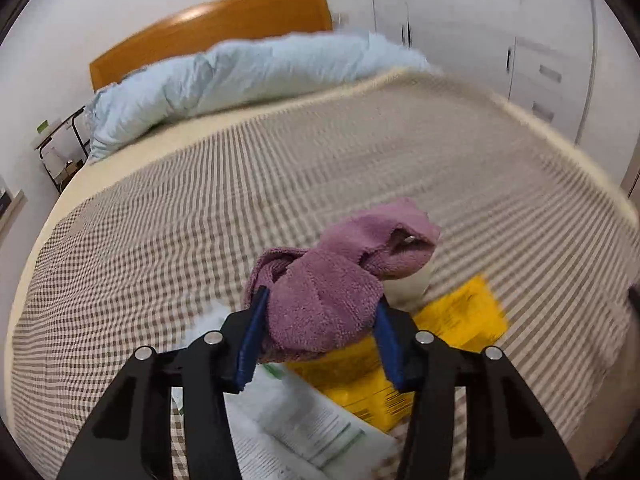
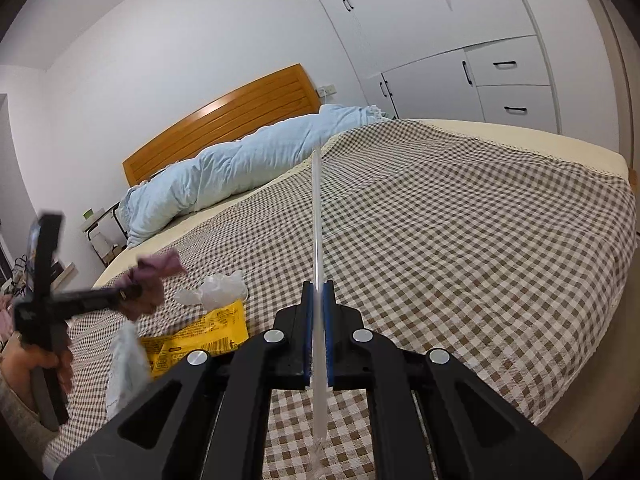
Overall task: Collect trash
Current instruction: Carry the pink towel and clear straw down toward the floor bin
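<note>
In the left wrist view we look down over the left gripper [image 1: 320, 320] onto a bed with a brown and white checked bedspread [image 1: 200, 208]. Between its two blue pads [image 1: 252, 340] sits a bunched purple cloth [image 1: 324, 300], and both pads press on the sides of it, so this gripper is clamped on the cloth. The cloth appears lifted off the bedspread, and its far end bends toward the right. Below it, on the bedspread, lie a yellow wrapper [image 1: 460, 320] and a white printed sheet [image 1: 296, 416]; a pale object just behind the cloth is too blurred to name. At the far end of the bed we see a light blue duvet [image 1: 224, 76] in a long roll in front of an orange wooden headboard [image 1: 216, 28]. The whole picture is somewhat blurred.

In the right wrist view the right gripper [image 2: 318, 292] is fully closed on a thin edge of clear plastic [image 2: 317, 220], which stands up between the pads as a narrow strip and also hangs down below them. At the left we see the left gripper [image 2: 132, 292] from the side, held by a hand [image 2: 38, 364], with the purple cloth [image 2: 154, 280] at its tip, above the bedspread [image 2: 460, 240]. Near it on the bed lie a crumpled clear plastic bag [image 2: 218, 290], the yellow wrapper [image 2: 204, 340] just beside it, and a pale bluish piece [image 2: 126, 364] at the left of the wrapper. White cupboards [image 2: 460, 80] stand behind the bed.
</note>
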Available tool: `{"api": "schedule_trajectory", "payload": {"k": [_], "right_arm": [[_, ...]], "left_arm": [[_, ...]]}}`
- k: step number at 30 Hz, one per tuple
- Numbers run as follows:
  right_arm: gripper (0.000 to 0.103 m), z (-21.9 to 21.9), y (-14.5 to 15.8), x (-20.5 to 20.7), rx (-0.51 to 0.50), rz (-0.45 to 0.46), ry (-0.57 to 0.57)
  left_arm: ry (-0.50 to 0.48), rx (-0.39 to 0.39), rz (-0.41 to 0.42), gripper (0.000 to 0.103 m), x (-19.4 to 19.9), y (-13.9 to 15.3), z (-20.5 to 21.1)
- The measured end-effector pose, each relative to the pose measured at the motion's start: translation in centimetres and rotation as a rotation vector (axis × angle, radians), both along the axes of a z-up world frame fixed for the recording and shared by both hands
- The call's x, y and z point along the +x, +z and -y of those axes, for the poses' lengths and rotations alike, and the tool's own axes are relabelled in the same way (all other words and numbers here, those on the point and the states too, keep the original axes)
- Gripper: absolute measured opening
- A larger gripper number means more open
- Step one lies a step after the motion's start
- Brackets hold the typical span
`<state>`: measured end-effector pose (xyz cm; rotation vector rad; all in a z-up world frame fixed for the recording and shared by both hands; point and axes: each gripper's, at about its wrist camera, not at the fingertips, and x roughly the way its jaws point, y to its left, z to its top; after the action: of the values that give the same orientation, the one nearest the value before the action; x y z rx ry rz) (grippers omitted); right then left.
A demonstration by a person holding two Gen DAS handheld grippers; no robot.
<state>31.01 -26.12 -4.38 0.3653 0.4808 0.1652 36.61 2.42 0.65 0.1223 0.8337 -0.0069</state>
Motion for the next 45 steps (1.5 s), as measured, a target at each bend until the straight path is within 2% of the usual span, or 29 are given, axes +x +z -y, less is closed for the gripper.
{"api": "schedule_trajectory", "payload": {"k": [6,13,17,22,28,34,45], "right_arm": [[0.005,-0.2,-0.3,0.4,-0.004,0.010,0.026],[0.005,0.6,-0.4,1.0,-0.013,0.032,0.052],[0.005,1.2,0.3,0.5,-0.018,0.065,0.087],[0.005,1.6,0.6,-2.9,-0.027,0.070,0.125],[0.005,1.4,0.9,-6.2,-0.041,0.057,0.178],[0.005,1.0,2.5,-10.9,-0.093,0.098,0.189],[0.005,1.4,1.8,-15.7,-0.113,0.079,0.188]], "left_arm": [[-0.005,-0.062,0.090,0.047,-2.3,3.2,1.3],[-0.071,-0.098,0.109,0.047,-5.9,3.6,4.0],[-0.084,-0.110,0.120,0.047,-9.9,4.0,4.8],[-0.055,-0.151,0.150,0.047,-15.7,5.0,4.9],[-0.015,-0.214,0.147,0.047,-19.8,4.7,5.3],[-0.044,-0.264,0.157,0.047,-24.3,4.9,6.3],[-0.075,-0.326,0.150,0.047,-29.4,3.5,6.8]]}}
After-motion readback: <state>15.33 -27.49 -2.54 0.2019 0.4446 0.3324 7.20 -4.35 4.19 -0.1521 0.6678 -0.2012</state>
